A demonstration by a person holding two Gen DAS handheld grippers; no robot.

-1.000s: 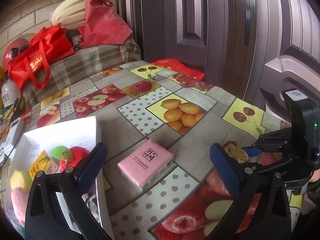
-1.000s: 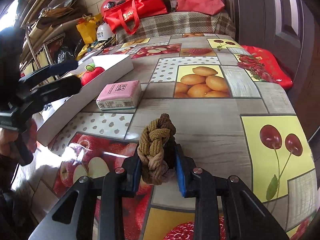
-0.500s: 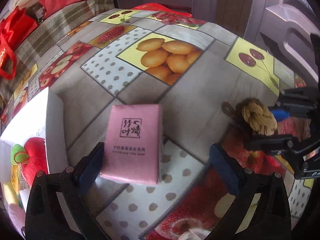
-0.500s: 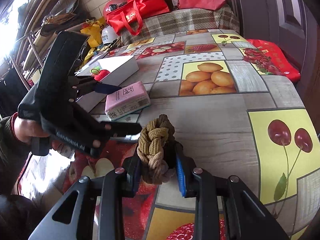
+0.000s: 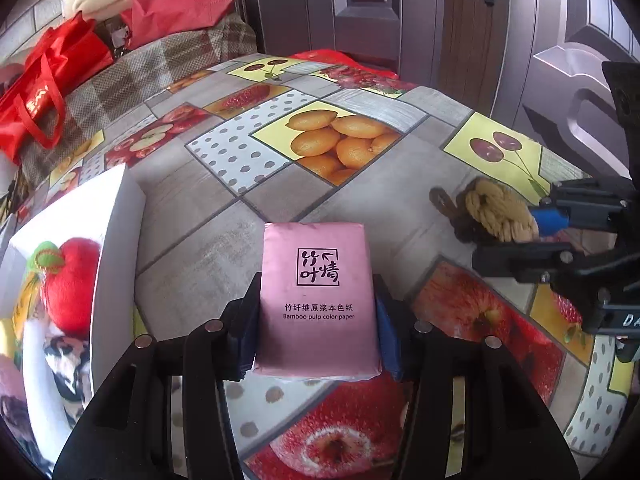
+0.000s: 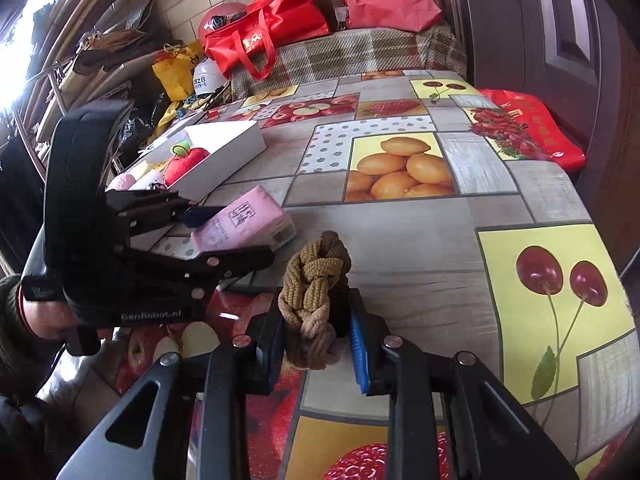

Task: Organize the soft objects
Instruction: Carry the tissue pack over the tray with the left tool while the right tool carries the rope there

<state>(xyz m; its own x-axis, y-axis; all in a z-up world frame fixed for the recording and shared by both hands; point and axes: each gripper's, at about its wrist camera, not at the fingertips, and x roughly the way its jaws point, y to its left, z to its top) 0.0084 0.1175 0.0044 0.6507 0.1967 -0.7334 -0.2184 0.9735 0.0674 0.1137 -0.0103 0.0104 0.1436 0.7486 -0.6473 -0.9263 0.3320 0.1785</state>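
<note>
On the fruit-print table (image 5: pixel 248 216): two soft things are left outside the white box (image 5: pixel 120 220), both already in a grip.
Left gripper (image 5: pixel 318 320): fingers closed against the sides of the pink tissue pack (image 5: pixel 318 292); whether the pack is lifted or resting on the cloth is hard to tell.
Right gripper (image 6: pixel 316 346): pads pinched on the braided rope knot (image 6: pixel 314 284), which stands upright near the tissue pack.
Done: the box holds a red plush apple (image 5: pixel 74 276) and a few other soft pieces, partly cut off.
Left: judging by this, carry both into the box beside the left gripper.
</note>
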